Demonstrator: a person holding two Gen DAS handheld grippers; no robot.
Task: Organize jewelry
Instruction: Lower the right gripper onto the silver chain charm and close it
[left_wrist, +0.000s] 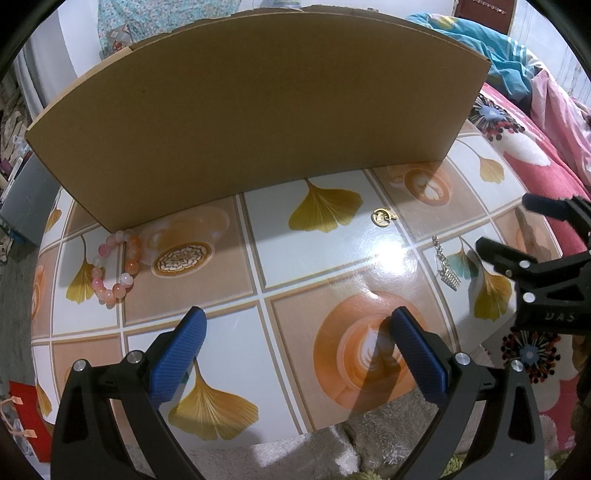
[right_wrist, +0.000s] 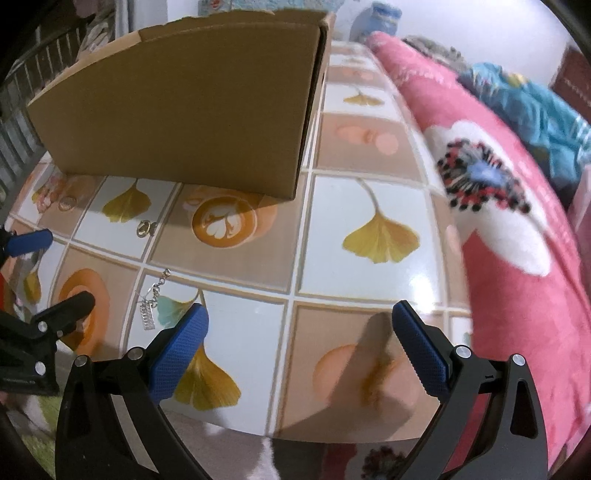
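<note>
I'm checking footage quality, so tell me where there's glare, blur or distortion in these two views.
Left wrist view: sharp, a glare patch on the glossy table near the gold pendant, fisheye bowing the cardboard box. Right wrist view: the pink blanket is motion-blurred at right, the box's shadow falls toward the camera.

Premises: a private home, most likely a bedroom. A desk (left_wrist: 384, 254) covered with a glossy printed cloth of ginkgo leaves and coffee cups stands directly against a bed spread with a pink floral blanket (right_wrist: 491, 229). Loose turquoise clothing (left_wrist: 476, 40) lies heaped on the bed further back. A plain cardboard box (left_wrist: 255, 118) sits on the desk. Shaggy carpet (left_wrist: 384, 428) shows below the desk edge. The far left background is blurred; it appears to be cluttered household storage.
</note>
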